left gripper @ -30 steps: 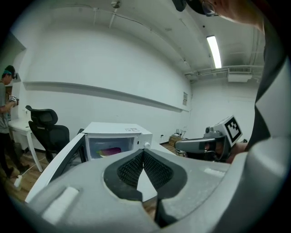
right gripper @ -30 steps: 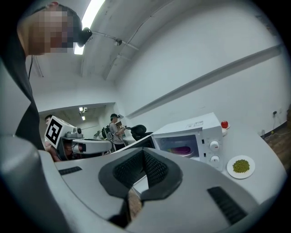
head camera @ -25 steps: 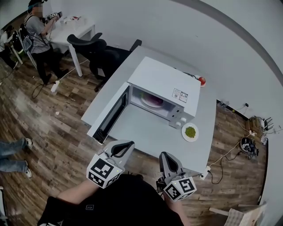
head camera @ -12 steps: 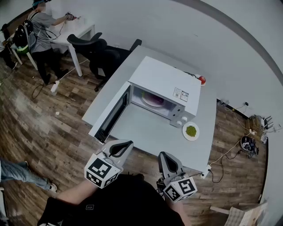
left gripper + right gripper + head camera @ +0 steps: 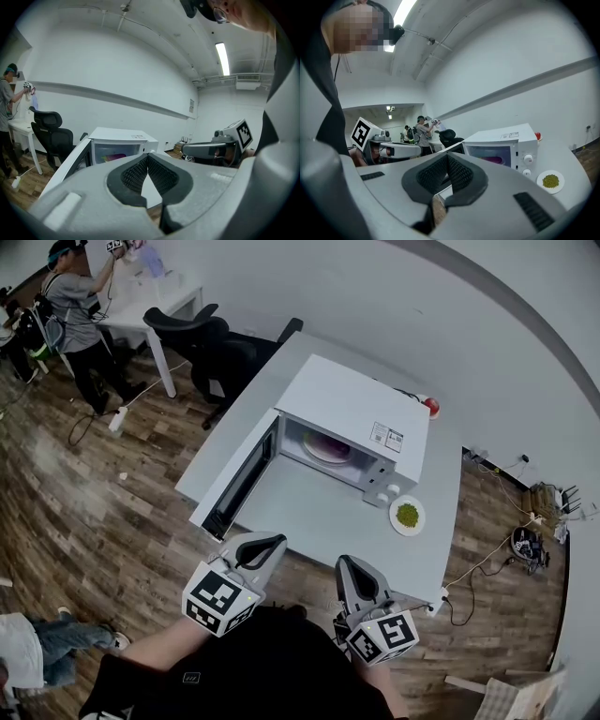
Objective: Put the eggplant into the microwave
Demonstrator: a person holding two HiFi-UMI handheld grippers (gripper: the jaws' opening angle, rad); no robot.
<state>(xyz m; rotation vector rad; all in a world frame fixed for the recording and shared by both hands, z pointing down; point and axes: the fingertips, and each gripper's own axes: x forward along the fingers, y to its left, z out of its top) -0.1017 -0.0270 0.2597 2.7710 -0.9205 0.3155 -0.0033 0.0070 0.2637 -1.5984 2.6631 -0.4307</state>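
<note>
The white microwave (image 5: 361,423) stands on the grey table (image 5: 319,517) with its door (image 5: 239,486) swung wide to the left. Inside it a purple thing, apparently the eggplant (image 5: 328,448), lies on a pale plate; it also shows as a purple patch in the left gripper view (image 5: 112,158) and the right gripper view (image 5: 494,160). My left gripper (image 5: 265,542) hangs just off the table's near edge, shut, nothing between its pads (image 5: 136,171). Beside it my right gripper (image 5: 345,563) is also shut and holds nothing (image 5: 447,157).
A small white plate of green bits (image 5: 407,516) sits to the right of the microwave's knobs. A red object (image 5: 431,406) lies behind the microwave. A black office chair (image 5: 202,343) stands at the table's far left end. A person (image 5: 75,306) stands by a white desk beyond it.
Both grippers stay where they were, shut. The person at the far desk has raised both arms. A passer-by at the left edge has moved down toward the frame's corner.
</note>
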